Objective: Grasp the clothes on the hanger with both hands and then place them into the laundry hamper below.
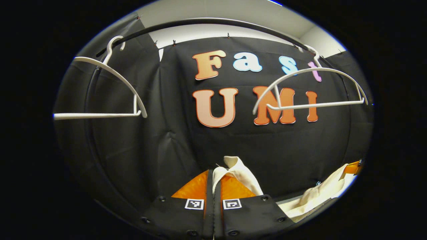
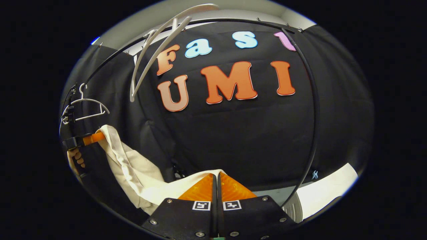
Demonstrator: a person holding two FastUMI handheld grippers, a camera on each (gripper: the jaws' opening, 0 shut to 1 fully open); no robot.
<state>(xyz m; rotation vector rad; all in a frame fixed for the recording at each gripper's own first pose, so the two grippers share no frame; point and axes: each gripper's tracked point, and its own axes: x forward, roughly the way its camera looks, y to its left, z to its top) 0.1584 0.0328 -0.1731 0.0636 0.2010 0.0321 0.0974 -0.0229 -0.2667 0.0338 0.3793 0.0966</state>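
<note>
A cream garment (image 1: 238, 173) is pinched between the fingers of my left gripper (image 1: 213, 173), which is shut on it. The cloth droops away to the right (image 1: 317, 196) toward my right gripper (image 1: 353, 166) at the view's edge. In the right gripper view the same garment (image 2: 133, 173) hangs slack between my right gripper (image 2: 217, 176), shut on one end, and the left gripper (image 2: 91, 137), held by a hand (image 2: 78, 159) at far left. Two white hangers (image 1: 106, 90) (image 1: 310, 90) hang bare on the black rail (image 1: 213, 21) above.
The curved black rail (image 2: 313, 116) runs down the right side of the right gripper view. A white surface (image 2: 328, 191) and a grey round rim (image 2: 293, 207) lie low on the right. One white hanger (image 2: 156, 50) hangs close overhead, another (image 2: 86, 106) farther left.
</note>
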